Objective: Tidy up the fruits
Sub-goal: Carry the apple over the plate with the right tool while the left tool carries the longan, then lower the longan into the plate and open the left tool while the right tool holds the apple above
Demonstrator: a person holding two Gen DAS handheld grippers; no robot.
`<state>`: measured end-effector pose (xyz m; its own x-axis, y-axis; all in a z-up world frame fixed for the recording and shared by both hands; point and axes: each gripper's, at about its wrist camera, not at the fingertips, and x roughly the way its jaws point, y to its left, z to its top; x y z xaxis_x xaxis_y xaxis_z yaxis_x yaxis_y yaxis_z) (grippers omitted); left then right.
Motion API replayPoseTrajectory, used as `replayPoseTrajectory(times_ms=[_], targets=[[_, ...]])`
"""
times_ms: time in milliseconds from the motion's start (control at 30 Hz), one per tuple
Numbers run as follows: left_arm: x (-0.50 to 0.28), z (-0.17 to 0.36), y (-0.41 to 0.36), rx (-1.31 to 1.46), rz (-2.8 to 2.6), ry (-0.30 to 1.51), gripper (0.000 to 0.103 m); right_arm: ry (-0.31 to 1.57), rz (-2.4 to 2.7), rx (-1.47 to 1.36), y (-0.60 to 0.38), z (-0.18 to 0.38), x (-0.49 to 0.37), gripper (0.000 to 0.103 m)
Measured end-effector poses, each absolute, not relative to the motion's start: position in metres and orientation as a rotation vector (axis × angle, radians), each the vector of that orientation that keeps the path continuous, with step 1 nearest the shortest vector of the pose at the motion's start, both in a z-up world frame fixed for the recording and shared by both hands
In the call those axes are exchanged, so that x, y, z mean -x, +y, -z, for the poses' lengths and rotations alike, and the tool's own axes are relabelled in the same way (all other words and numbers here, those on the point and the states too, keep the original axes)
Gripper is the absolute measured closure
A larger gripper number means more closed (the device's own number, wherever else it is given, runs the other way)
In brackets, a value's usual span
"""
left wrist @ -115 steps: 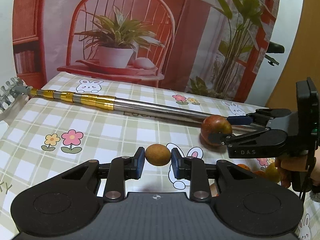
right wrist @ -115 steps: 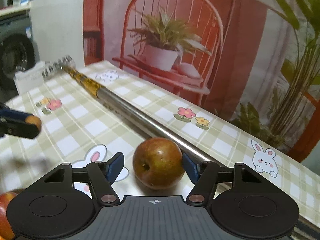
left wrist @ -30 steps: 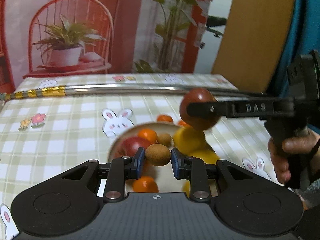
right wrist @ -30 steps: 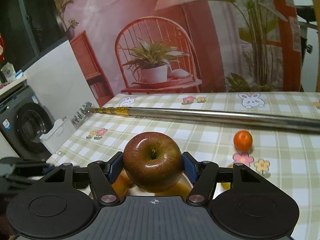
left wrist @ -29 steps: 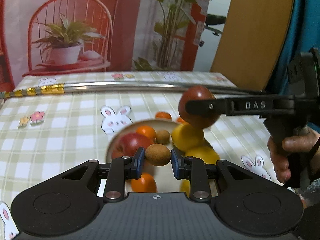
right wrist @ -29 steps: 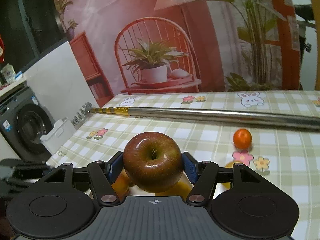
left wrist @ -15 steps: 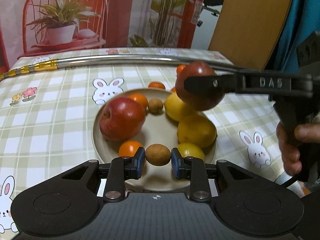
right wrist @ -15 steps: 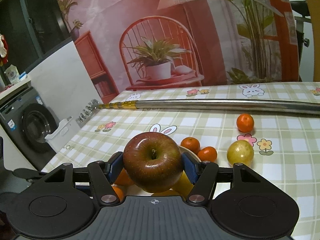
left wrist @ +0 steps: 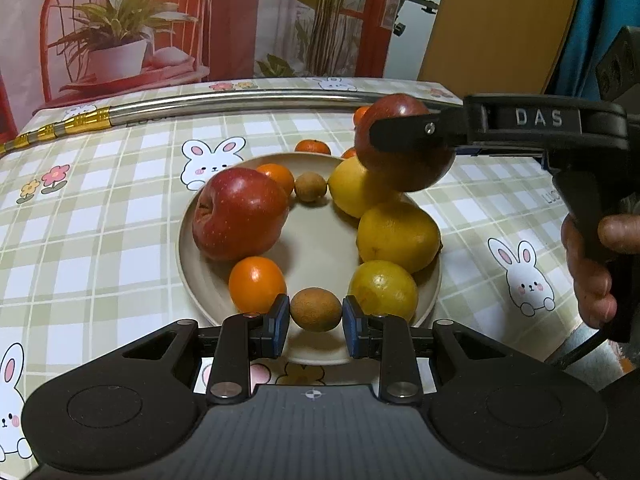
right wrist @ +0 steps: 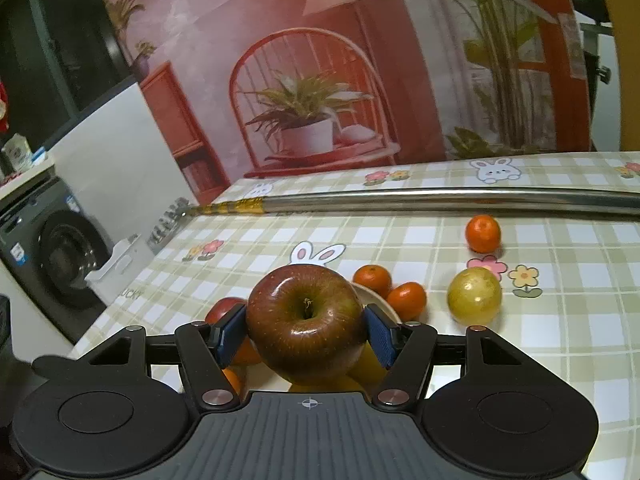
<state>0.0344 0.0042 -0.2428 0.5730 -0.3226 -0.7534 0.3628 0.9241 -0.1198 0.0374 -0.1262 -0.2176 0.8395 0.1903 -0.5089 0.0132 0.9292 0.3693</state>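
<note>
The counter [left wrist: 100,216] under its checked bunny cloth carries a round beige plate [left wrist: 188,256] gathering the fruit, with its middle bare. Over the plate's far side the right hand-held gripper [right wrist: 306,330] grips a dark red apple [right wrist: 306,320]; at the near rim the left hand-held gripper [left wrist: 316,318] pinches a small brown round fruit [left wrist: 316,309], presumably both for setting down there

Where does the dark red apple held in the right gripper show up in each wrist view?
Left wrist view: the dark red apple sits upper right of centre, clamped by the right gripper above the beige round plate.
Right wrist view: the apple fills the lower centre, between the blue-padded fingers.
Shared landmark: the long silver metal pole across the checked tablecloth.
</note>
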Motion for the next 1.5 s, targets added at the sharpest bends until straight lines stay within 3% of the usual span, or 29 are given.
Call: replayPoseTrajectory(times_ms=[567,833,900,1133,1500], targets=[[-0.034,0.25,0.002,-0.073,0.393,0.905,0.072,0.585,-0.07,-0.398,-0.132,0.222,-0.038,0.044],[-0.031,0.239,0.009,-0.045,0.391,0.856,0.062,0.589,-0.081,-0.389,-0.128,0.22,-0.039,0.044],[-0.03,0.232,0.014,-0.034,0.381,0.821,0.051,0.593,-0.095,-0.383,-0.125,0.219,-0.041,0.044],[-0.028,0.21,0.031,0.023,0.298,0.722,0.045,0.637,-0.182,-0.299,-0.101,0.219,-0.055,0.044],[-0.033,0.197,0.059,0.117,0.128,0.669,0.021,0.734,-0.248,-0.207,-0.069,0.228,-0.064,0.044]])
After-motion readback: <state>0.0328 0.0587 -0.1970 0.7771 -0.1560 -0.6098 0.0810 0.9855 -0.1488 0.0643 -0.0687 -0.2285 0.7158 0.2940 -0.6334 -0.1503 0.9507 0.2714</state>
